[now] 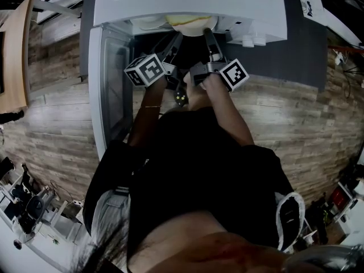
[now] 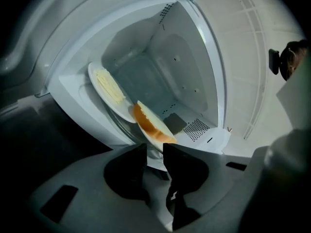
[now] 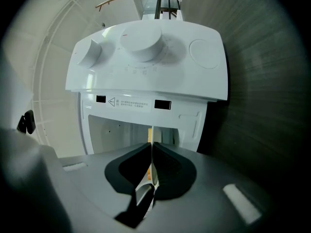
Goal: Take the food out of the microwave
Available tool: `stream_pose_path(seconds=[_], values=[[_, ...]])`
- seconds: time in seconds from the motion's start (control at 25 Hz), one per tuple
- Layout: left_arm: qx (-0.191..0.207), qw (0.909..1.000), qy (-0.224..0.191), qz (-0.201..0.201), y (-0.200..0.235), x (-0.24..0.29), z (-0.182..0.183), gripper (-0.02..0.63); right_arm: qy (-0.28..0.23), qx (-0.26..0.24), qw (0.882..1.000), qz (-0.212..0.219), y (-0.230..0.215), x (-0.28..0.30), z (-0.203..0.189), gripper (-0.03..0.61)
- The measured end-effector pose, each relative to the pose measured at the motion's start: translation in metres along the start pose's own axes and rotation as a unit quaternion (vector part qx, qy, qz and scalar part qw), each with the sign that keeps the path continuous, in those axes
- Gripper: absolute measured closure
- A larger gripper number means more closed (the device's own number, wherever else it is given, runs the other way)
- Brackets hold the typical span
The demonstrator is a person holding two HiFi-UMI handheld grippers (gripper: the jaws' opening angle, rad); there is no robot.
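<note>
The white microwave (image 1: 187, 1) stands open, and both grippers reach into its mouth. In the left gripper view two white plates sit inside: one with pale yellow food (image 2: 109, 87) further in, and one with orange food (image 2: 151, 126) nearer the front. My left gripper (image 2: 155, 150) is open, with the near plate's rim in the gap between its jaws and the pads apart from it. My right gripper (image 3: 151, 147) is shut on the thin rim of the orange-food plate (image 3: 150, 132), seen edge-on. In the head view a plate (image 1: 190, 21) shows at the opening above both grippers.
The microwave door (image 1: 105, 84) hangs open to the left, close beside my left arm. The control panel with two knobs (image 3: 143, 45) is just past my right gripper. The microwave rests on a dark surface (image 1: 296, 56) over a wood-pattern floor (image 1: 51, 129).
</note>
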State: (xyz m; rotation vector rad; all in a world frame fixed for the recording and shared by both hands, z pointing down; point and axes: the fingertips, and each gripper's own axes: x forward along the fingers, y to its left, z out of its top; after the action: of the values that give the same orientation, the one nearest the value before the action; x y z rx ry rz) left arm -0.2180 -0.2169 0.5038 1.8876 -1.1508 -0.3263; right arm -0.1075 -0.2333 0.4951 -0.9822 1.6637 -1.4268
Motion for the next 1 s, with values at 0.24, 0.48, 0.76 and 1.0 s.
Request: stream_pose_path(seconds=[0.24, 0.48, 0.76, 1.0], values=[[-0.088, 0.9952, -0.009, -0.041, -0.003, 0.001, -0.007, 0.525, 0.004, 0.005, 1.0, 0.001, -0.001, -0.001, -0.002, 0.569], [-0.13, 0.9894, -0.023, -0.06, -0.005, 0.005, -0.006, 0.525, 0.01, 0.014, 1.0, -0.004, -0.007, -0.007, -0.005, 0.571], [-0.141, 0.9883, -0.031, -0.049, 0.001, 0.005, -0.008, 0.557, 0.017, 0.008, 1.0, -0.009, -0.01, -0.011, -0.007, 0.572], [-0.139, 0.9884, -0.031, -0.053, -0.002, 0.004, -0.008, 0.571, 0.017, 0.002, 1.0, -0.016, -0.012, -0.013, -0.008, 0.574]])
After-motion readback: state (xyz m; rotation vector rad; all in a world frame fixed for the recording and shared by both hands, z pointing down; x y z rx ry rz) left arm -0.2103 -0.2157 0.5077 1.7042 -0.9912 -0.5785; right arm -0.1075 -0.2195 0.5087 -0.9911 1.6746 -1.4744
